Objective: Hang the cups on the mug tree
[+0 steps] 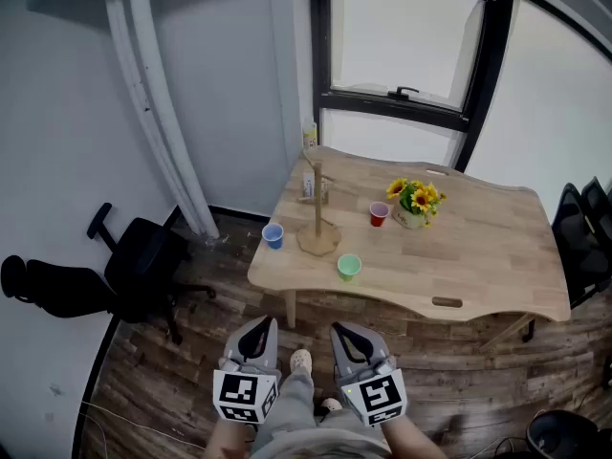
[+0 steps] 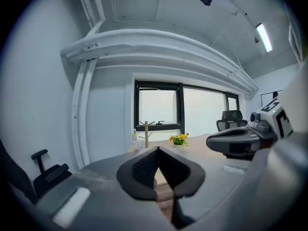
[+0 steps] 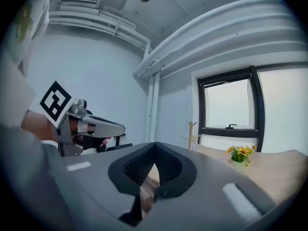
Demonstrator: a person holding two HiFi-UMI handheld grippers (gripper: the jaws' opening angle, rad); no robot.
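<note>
A wooden mug tree [image 1: 317, 208] stands bare near the left end of the light wood table [image 1: 488, 275]. Around it sit a blue cup [image 1: 273, 235], a green cup [image 1: 349, 267] and a red cup [image 1: 379, 214], all upright on the tabletop. My left gripper [image 1: 258, 331] and right gripper [image 1: 344, 335] hover side by side over the floor, short of the table's near edge, both shut with nothing in them. The left gripper [image 2: 158, 150] points toward the distant mug tree [image 2: 146, 134]. The right gripper [image 3: 155, 147] sees the mug tree [image 3: 192, 134] too.
A pot of sunflowers [image 1: 417, 203] stands right of the red cup. A small bottle [image 1: 309, 139] and a clear container [image 1: 308, 188] are behind the tree. Black office chairs [image 1: 139, 266] stand on the floor at left, more chairs [image 1: 585, 226] at right, a dark bin [image 1: 564, 438] bottom right.
</note>
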